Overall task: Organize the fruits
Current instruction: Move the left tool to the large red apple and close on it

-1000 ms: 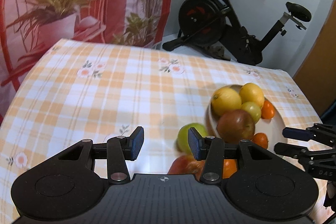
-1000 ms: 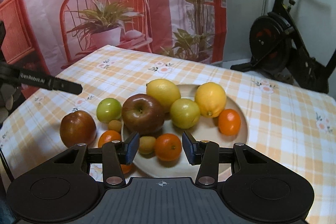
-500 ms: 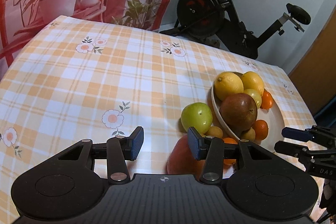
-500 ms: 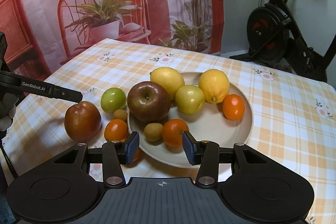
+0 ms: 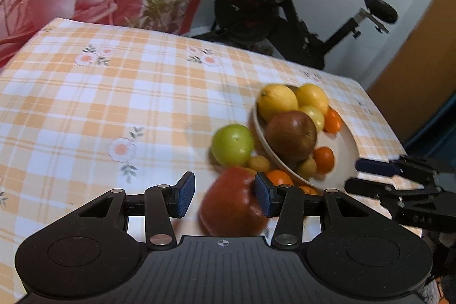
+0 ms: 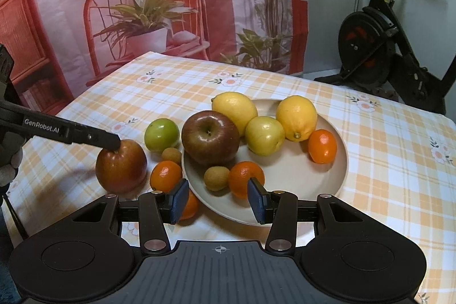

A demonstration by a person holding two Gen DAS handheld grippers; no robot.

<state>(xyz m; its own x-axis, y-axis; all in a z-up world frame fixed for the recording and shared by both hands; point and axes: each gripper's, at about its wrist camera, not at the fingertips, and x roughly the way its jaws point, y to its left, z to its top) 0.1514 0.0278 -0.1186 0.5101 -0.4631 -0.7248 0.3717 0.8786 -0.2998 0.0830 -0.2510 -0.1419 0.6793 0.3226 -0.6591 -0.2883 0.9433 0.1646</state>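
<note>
A beige plate [image 6: 336, 175] [image 5: 346, 144] holds a dark red apple [image 6: 210, 137], two lemons [image 6: 296, 117], a yellow-green fruit, two oranges and a small brown fruit. On the cloth beside it lie a red apple [image 6: 121, 165] [image 5: 232, 205], a green apple [image 6: 161, 135] [image 5: 232, 145], a small brown fruit and two oranges [image 6: 165, 175]. My left gripper [image 5: 223, 195] is open, its jaws around the red apple without closing on it. My right gripper [image 6: 216, 200] is open and empty, above the plate's near rim.
The table carries an orange checked cloth [image 5: 99, 104]. An exercise bike [image 6: 384, 47] stands behind the far right corner. A printed backdrop with a chair and plants [image 6: 142, 4] hangs behind the table. The right gripper [image 5: 399, 184] shows at the right of the left wrist view.
My left gripper has moved forward and down onto the red apple, which now sits between its open jaws. The right gripper has drawn back slightly; the fruits have not moved.
</note>
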